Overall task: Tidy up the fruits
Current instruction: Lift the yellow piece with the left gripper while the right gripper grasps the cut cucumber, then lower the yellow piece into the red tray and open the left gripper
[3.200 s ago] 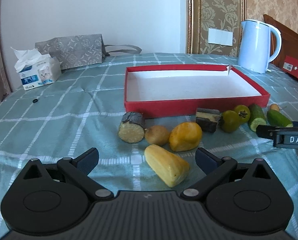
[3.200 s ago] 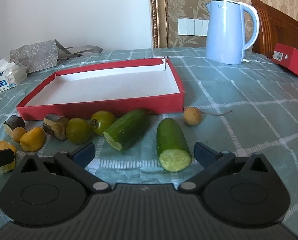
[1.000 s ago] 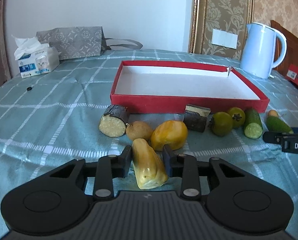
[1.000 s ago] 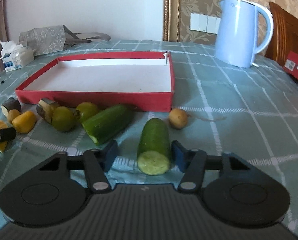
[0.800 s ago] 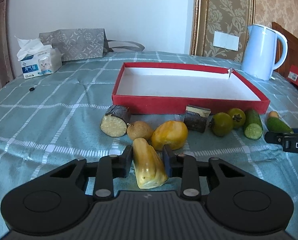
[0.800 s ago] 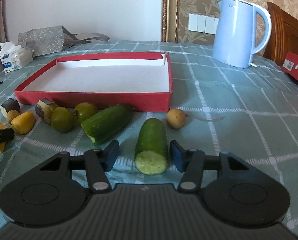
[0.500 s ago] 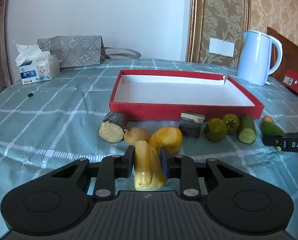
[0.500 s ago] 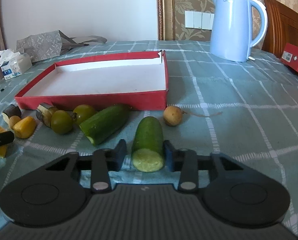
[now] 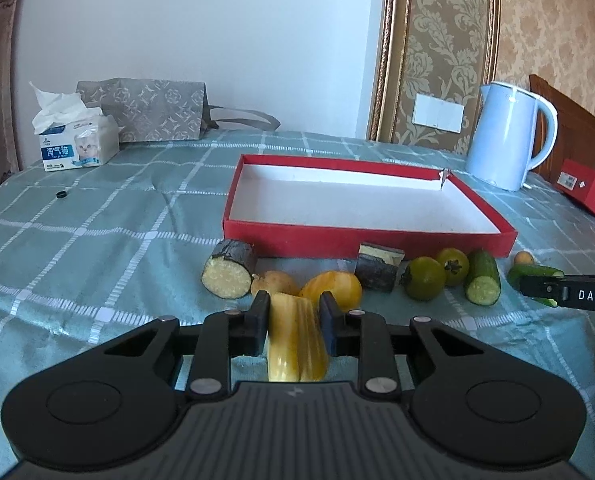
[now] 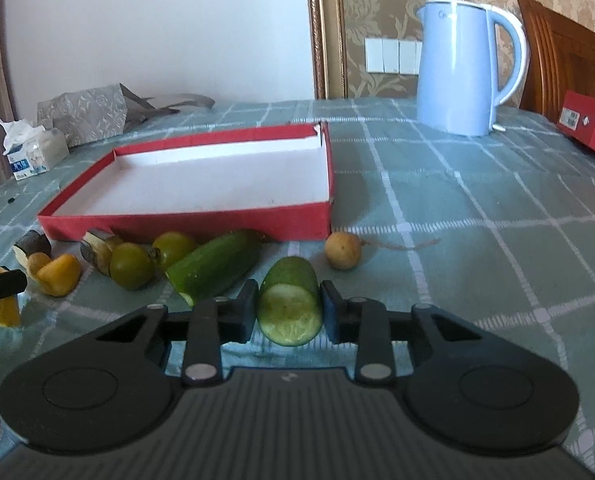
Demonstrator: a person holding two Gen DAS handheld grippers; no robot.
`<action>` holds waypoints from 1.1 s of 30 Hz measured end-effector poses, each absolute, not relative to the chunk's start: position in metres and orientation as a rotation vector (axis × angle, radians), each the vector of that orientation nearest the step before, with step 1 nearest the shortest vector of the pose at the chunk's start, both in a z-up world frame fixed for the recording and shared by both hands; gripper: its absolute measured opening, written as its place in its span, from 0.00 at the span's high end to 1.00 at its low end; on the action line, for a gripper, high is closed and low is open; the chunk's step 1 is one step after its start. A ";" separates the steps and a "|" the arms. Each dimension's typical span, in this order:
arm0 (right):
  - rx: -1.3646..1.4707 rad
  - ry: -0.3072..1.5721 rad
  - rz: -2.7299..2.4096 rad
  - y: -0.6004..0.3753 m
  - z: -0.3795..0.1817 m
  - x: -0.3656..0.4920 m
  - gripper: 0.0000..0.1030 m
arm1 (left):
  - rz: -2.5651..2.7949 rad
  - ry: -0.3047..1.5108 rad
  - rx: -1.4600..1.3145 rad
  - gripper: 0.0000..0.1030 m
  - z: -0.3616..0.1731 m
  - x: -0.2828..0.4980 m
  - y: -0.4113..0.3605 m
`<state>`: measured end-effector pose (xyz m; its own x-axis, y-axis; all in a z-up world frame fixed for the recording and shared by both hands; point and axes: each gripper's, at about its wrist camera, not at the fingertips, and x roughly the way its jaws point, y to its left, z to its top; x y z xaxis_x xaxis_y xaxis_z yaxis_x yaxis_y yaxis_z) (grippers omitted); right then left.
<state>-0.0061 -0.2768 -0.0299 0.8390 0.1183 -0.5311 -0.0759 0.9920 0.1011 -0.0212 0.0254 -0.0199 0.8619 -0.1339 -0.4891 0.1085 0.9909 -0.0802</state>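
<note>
The left gripper (image 9: 294, 318) is clamped on the yellow fruit piece (image 9: 296, 342); the right gripper (image 10: 288, 310) grips the cut cucumber (image 10: 290, 307). Both pieces lie lengthwise along the fingers, apparently just clear of the tablecloth (image 9: 97, 240). The red tray (image 9: 369, 236) lies ahead of both.
</note>
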 end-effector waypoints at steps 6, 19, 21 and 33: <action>0.087 0.559 0.101 -0.278 -0.031 -0.006 0.70 | -0.136 0.491 -0.026 0.75 -0.010 -0.021 0.023; 0.070 0.577 0.100 -0.276 -0.033 -0.005 0.70 | -0.142 0.457 -0.010 0.75 -0.002 -0.026 0.021; 0.074 0.570 0.100 -0.276 -0.032 -0.006 0.70 | -0.143 0.450 -0.005 0.75 0.001 -0.024 0.022; 0.056 0.552 0.096 -0.276 -0.025 -0.009 0.70 | -0.157 0.394 0.042 0.75 0.030 0.044 0.006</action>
